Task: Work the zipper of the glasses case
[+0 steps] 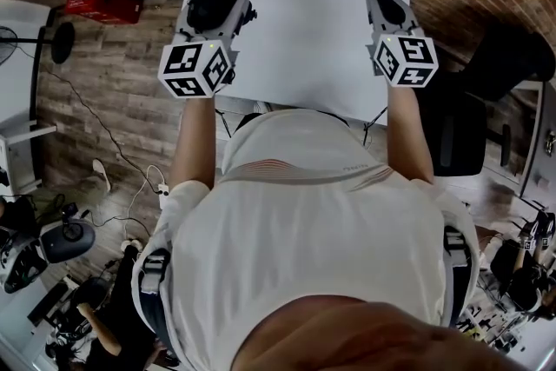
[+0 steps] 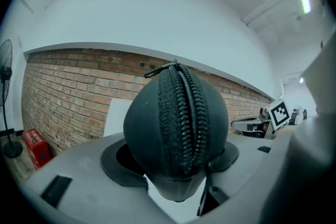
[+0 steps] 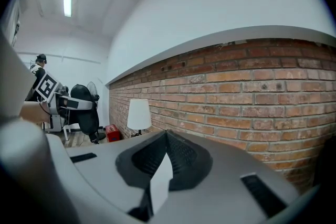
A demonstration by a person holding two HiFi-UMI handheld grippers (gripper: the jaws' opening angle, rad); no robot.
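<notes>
My left gripper (image 1: 219,3) is shut on the black glasses case (image 1: 215,9) and holds it over the left part of the white table (image 1: 304,22). In the left gripper view the case (image 2: 176,123) fills the middle between the pads, its zipper (image 2: 184,118) running up and down towards me. The zipper pull (image 2: 160,70) sticks out at the case's top end. My right gripper (image 1: 382,0) hovers over the table's right side, shut, with nothing between its fingertips (image 3: 167,139). From the right gripper view the case (image 3: 83,102) shows small at the far left.
A white lamp (image 3: 139,113) stands at the table's far edge, before a brick wall (image 3: 252,92). A red box (image 1: 102,0) sits on the wooden floor to the left. A black chair (image 1: 469,126) is at the right, and cables and gear lie on the floor at the lower left.
</notes>
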